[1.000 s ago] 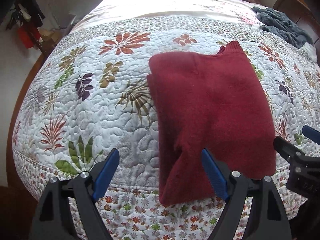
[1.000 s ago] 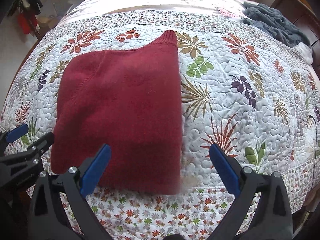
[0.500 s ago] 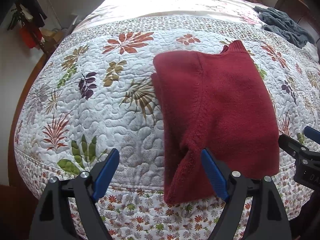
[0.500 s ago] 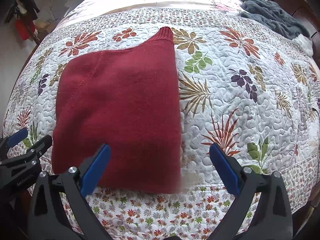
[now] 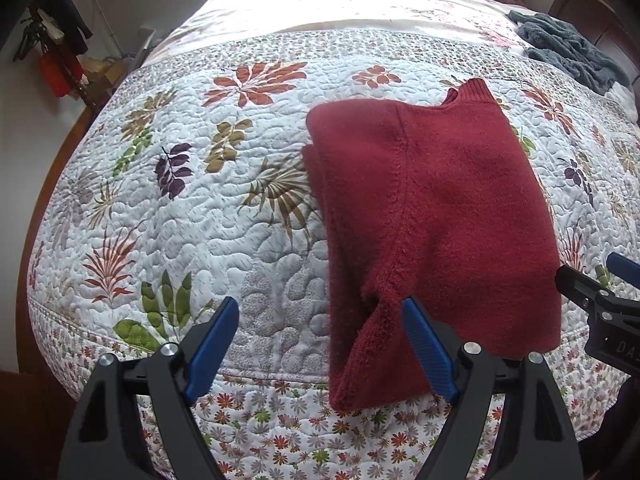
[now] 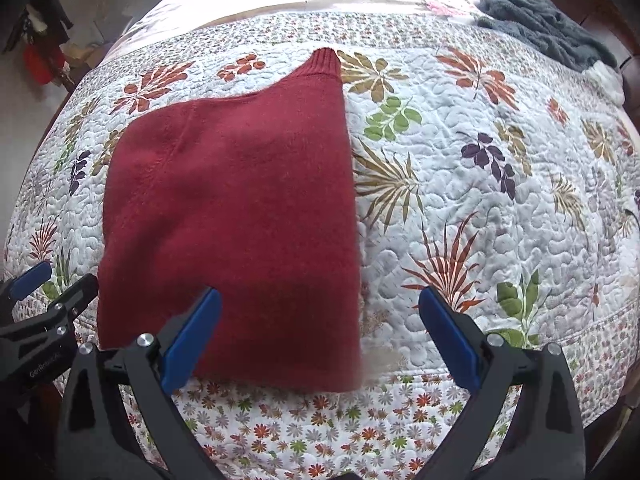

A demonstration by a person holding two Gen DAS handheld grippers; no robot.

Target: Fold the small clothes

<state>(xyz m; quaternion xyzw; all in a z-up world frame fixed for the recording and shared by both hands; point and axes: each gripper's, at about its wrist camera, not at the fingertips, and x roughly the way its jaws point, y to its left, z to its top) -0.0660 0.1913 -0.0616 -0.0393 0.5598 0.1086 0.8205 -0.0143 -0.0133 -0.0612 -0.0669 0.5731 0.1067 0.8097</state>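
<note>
A dark red knit sweater (image 5: 436, 216) (image 6: 232, 216) lies folded in half lengthwise on the bed, its ribbed collar pointing away from me and its hem at the near edge. My left gripper (image 5: 324, 344) hovers open over the sweater's near left corner, holding nothing. My right gripper (image 6: 320, 336) hovers open over the near right corner, also holding nothing. Each gripper shows at the edge of the other's view.
The bed wears a white quilt with a leaf print (image 5: 192, 200) (image 6: 480, 200) and a floral border along the near edge. A grey-blue towel or garment (image 5: 568, 48) (image 6: 540, 24) lies bunched at the far right. Dark wooden furniture stands behind it; red items hang at far left.
Both grippers have drifted slightly, so the sweater sits a little further right in the left view and a little higher in the right view. The sweater itself has not moved; both grippers stay open.
</note>
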